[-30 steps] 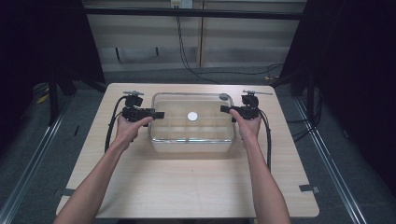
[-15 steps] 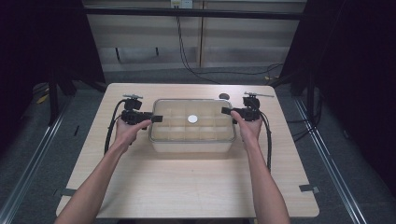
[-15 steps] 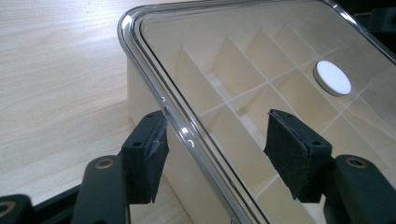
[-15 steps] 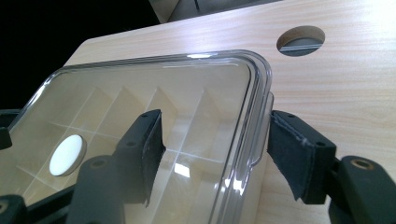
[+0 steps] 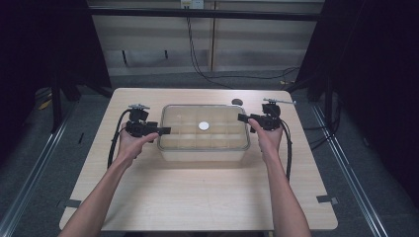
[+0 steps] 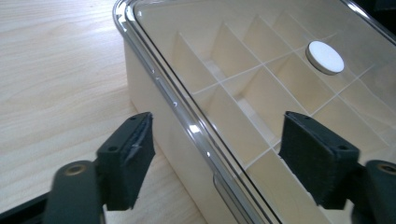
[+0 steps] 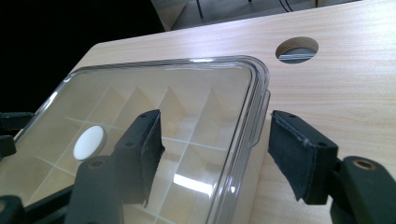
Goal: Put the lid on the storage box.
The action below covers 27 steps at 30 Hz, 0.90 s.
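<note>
A clear plastic compartment box (image 5: pixel 202 140) with its lid on rests mid-table, a white disc (image 5: pixel 204 126) on the lid. My left gripper (image 5: pixel 164 131) is at the box's left end and my right gripper (image 5: pixel 242 117) at its right end. In the left gripper view the open left gripper (image 6: pixel 219 126) straddles the rim of the box (image 6: pixel 243 70), and its pads stand clear of it. The right gripper (image 7: pixel 217 121) likewise straddles the rim of the box (image 7: pixel 187 93) without touching. Both pairs of jaws have just been opening. The disc (image 6: pixel 325 57) (image 7: pixel 88 142) lies near the lid's middle.
The wooden table (image 5: pixel 197 197) has bare surface in front of the box and at both sides. A round cable hole (image 5: pixel 237 102) (image 7: pixel 297 49) lies behind the box's right corner. Black cables trail from both grippers along the forearms.
The box and both grippers have sunk slightly in the high view. The hands stay at the box's two ends.
</note>
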### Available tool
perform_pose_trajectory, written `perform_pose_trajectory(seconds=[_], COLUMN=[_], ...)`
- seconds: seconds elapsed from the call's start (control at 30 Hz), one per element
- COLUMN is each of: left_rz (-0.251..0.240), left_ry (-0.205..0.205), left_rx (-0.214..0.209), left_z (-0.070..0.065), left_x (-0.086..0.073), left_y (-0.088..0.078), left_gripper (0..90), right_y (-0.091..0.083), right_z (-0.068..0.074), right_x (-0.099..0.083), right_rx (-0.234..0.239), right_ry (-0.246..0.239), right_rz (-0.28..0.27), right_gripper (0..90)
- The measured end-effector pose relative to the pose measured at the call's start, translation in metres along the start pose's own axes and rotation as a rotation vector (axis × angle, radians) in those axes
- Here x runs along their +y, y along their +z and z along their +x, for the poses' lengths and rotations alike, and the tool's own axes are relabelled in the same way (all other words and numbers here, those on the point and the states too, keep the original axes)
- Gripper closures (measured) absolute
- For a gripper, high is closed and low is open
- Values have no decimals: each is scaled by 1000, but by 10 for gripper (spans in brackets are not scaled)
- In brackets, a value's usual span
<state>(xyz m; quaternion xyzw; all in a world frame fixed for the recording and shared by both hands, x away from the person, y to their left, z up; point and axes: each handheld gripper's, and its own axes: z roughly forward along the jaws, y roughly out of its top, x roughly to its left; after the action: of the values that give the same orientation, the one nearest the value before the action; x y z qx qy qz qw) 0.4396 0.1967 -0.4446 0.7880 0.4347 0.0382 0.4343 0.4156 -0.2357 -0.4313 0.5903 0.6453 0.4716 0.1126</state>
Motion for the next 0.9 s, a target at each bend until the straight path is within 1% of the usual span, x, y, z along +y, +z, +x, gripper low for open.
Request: perform_pose_trajectory(seconds=[0.07,0.1,0.13,0.17,0.2,0.23,0.27,0.3,0.33,0.37,0.4,0.43,0.47,0.5,0.53,0.57,0.6,0.63,0.7,0.77,0.83,0.87,0.9], left_rz=[-11,-8,-7,-13,-17,-23,-33,-36,-41,-51,-51,-49,-53,-58,-58,-73,-78,-72,-75,-76,-71,-64,-60], left_ry=[3,7,5,4,2,3,0,-4,-4,6,6,18,14,22,22,20,20,34,48,56,62,61,68], left_rx=[-3,-6,-6,-14,-18,-18,-13,-16,-17,-4,-4,6,2,-5,-5,-10,-9,-4,-1,-13,-25,-10,9], left_z=[0,0,0,0,0,1,1,2,2,-1,-1,-2,-3,-6,-6,-7,-8,-10,-13,-16,-19,-20,-22], left_x=[-3,-4,-4,-5,-6,-6,-7,-8,-8,-10,-10,-11,-13,-19,-19,-22,-24,-26,-30,-34,-38,-39,-42], left_y=[-4,-6,-8,-12,-15,-19,-23,-27,-30,-38,-38,-42,-45,-51,-51,-54,-55,-57,-60,-63,-67,-69,-72], left_gripper=[245,232,232,231,231,231,231,236,236,267,267,267,267,272,280,280,294,299,297,297,292,292,293], right_y=[-4,-9,-9,-11,-14,-19,-19,-23,-23,-29,-29,-32,-35,-43,-43,-46,-50,-52,-57,-64,-74,-74,-78], right_z=[1,3,3,4,8,13,13,17,17,19,19,20,21,23,23,23,23,23,24,25,26,26,26], right_x=[0,-1,-1,-1,-2,-6,-6,-9,-9,-13,-13,-14,-16,-18,-18,-19,-21,-22,-26,-30,-34,-34,-36], right_rx=[5,17,17,19,10,-3,-3,-4,-4,6,6,12,14,34,34,41,49,52,47,43,49,49,49], right_ry=[1,-7,-7,-21,-61,-114,-114,-141,-141,-148,-148,-148,-154,-150,-150,-156,-152,-154,-161,-163,-171,-171,-167], right_rz=[-7,-8,-8,-5,1,20,20,41,41,30,30,24,20,8,8,1,-4,-5,-3,-12,-25,-25,-30], right_gripper=[348,339,339,332,322,304,304,297,297,291,291,287,281,275,275,272,269,267,264,263,260,260,257])
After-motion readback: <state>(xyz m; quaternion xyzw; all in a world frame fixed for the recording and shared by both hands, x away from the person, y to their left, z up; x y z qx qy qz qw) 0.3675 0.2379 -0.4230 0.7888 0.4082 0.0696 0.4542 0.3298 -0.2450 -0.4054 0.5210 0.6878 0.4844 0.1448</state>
